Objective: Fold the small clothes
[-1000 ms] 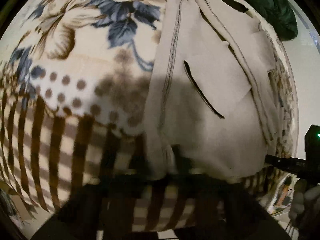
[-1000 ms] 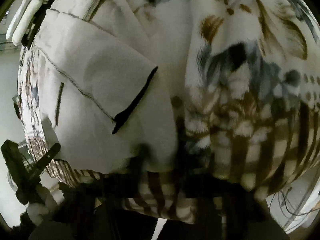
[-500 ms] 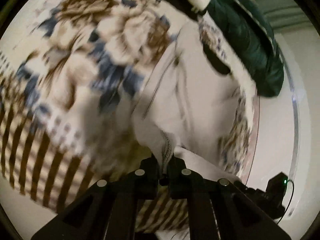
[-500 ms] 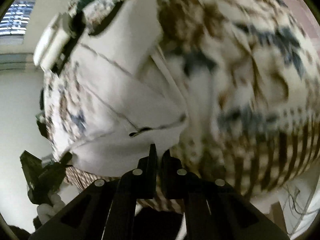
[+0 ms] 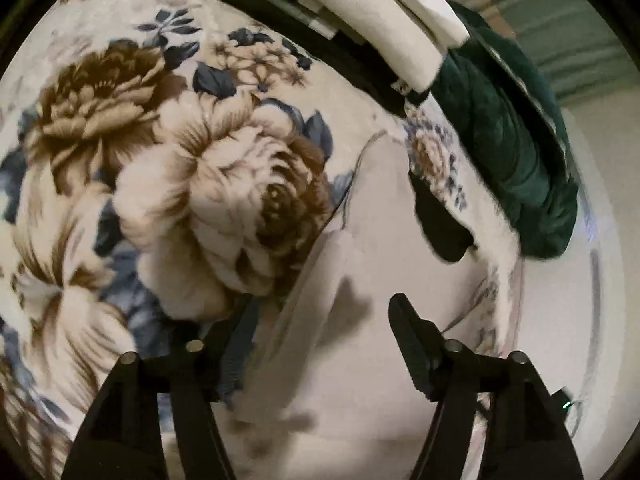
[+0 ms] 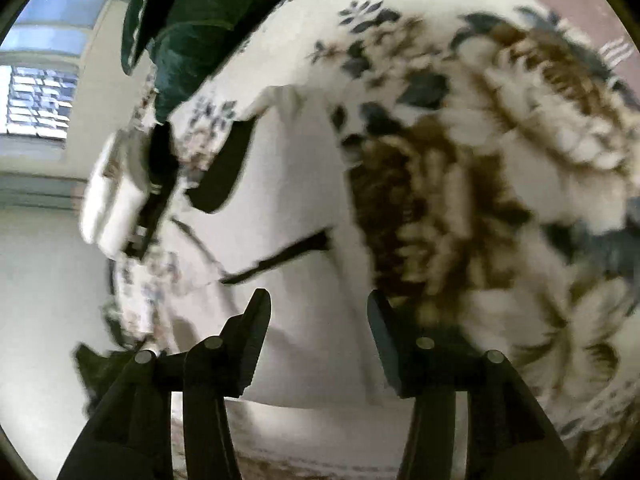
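Note:
A small off-white garment (image 5: 380, 240) with black trim lies folded over on a floral blanket (image 5: 160, 160). It also shows in the right wrist view (image 6: 288, 208). My left gripper (image 5: 320, 312) is open, its jaws spread wide over the garment's near edge. My right gripper (image 6: 318, 304) is open too, jaws apart just above the garment's near fold. Neither holds cloth.
A dark green bundle of cloth (image 5: 508, 152) lies at the far right of the blanket, also in the right wrist view (image 6: 188, 28). Folded white items (image 5: 380, 12) on something black sit at the far edge. The blanket's edge (image 5: 516, 280) drops off to the right.
Both grippers were shut on the garment's near edge half a second ago; both have opened and let it go. The near edge has been carried forward over the garment.

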Tool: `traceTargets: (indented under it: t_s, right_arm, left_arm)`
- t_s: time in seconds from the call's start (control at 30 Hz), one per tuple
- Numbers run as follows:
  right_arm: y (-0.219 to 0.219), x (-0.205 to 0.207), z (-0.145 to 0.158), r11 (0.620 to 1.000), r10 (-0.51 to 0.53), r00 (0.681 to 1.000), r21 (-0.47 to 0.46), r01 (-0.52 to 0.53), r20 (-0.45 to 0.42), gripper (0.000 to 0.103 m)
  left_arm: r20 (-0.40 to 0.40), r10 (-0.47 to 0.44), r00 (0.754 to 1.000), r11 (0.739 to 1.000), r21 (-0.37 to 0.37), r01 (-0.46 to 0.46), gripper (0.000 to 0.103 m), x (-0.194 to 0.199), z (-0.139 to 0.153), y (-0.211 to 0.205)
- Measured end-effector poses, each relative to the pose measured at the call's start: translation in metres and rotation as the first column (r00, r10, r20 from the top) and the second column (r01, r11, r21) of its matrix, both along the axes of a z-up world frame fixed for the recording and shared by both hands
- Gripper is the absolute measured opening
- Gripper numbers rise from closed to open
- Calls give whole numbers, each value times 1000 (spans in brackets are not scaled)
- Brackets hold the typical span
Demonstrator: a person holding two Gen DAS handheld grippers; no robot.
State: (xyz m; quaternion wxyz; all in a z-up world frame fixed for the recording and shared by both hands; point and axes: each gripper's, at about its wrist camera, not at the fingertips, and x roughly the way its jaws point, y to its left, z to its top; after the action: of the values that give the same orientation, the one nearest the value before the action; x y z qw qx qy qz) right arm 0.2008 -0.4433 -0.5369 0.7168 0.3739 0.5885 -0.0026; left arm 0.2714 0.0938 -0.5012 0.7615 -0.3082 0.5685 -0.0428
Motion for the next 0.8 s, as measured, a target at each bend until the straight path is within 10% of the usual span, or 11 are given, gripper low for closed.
traceTargets:
  t_s: [0.17, 0.2, 0.23, 0.27, 0.3, 0.53, 0.67, 0.73, 0.8]
  right_arm:
    - [4, 8, -24, 996, 72, 995, -45, -75, -63, 53]
    - [8, 14, -30, 994, 92, 993, -54, -96, -68, 47]
    - [13, 20, -34, 991, 111, 992, -61, -115, -67, 36]
    - [19, 26, -38, 986, 139, 988, -81, -145, -73, 2]
    - [24, 30, -39, 978, 161, 983, -122, -172, -90, 3]
    - [16, 48, -23, 949, 149, 987, -271, -162, -68, 3]
    - [10, 43, -20, 963, 166, 978, -194, -188, -125, 39]
    - [11, 26, -5, 961, 178, 979, -197, -196, -103, 43]
    - [18, 6, -2, 955, 221, 967, -173, -241, -125, 44]
  left_arm:
    - [-87, -130, 988, 986, 89, 138, 63, 23, -36, -32]
    - [-83, -138, 987, 984, 102, 146, 48, 26, -41, -36]
    - [-70, -148, 987, 982, 109, 155, 5, 28, -43, -39]
    - [-69, -166, 984, 979, 107, 173, 3, 30, -45, -41]
    - [-58, -170, 984, 977, 117, 176, 3, 31, -42, -41]
    - [-91, -187, 978, 975, 103, 196, 14, 47, -32, -20]
    - [-79, -181, 980, 978, 95, 188, 33, 2, -8, 3]
    - [-92, -194, 977, 969, 136, 206, 57, -23, -4, -4]
    - [-124, -232, 965, 957, 148, 249, 60, -43, -11, -17]
